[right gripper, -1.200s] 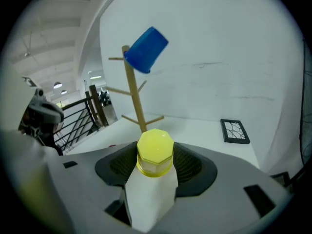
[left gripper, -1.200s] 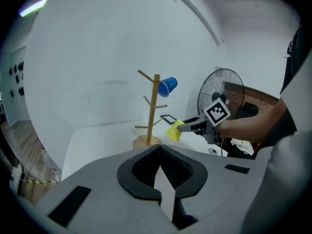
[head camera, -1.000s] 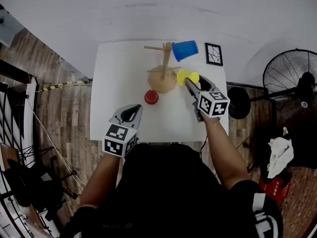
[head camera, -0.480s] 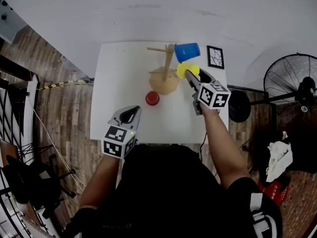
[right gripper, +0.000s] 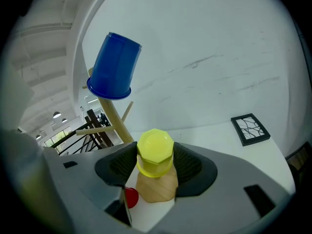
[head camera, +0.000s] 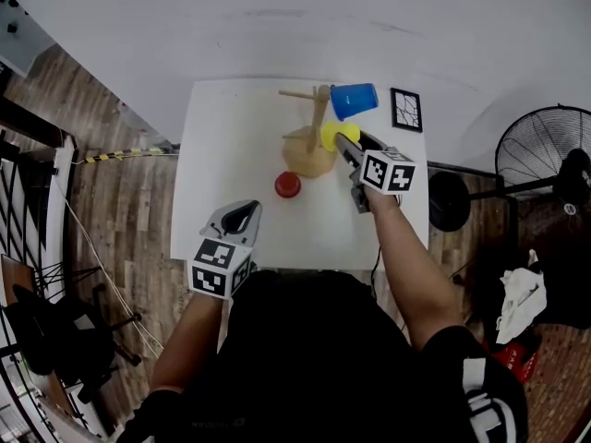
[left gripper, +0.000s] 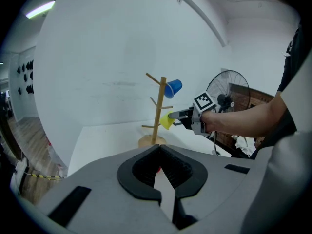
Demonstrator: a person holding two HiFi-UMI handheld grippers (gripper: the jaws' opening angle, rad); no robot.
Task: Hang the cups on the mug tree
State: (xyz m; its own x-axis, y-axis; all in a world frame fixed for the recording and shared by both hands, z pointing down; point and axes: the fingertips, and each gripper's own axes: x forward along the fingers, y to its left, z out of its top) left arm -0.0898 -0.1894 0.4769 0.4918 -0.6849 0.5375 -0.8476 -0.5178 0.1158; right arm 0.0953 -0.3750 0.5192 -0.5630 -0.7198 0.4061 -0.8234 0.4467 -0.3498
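Right gripper (right gripper: 155,156) clamps a glossy, faceted yellow plastic cup (right gripper: 155,147) just beside the round-pegged wooden mug tree (head camera: 317,123). The cup's long axis tilts, with its closed base up and its mouth down. Left gripper (left gripper: 159,149), jaws closed on nothing, hangs over the white table (head camera: 222,155).

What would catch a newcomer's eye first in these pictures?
The yellow cup clamped in the right gripper, right beside the wooden mug tree at the far side of the white table. Then the blue cup hanging mouth-down on an upper peg, and the red cup on the table near the tree's base.
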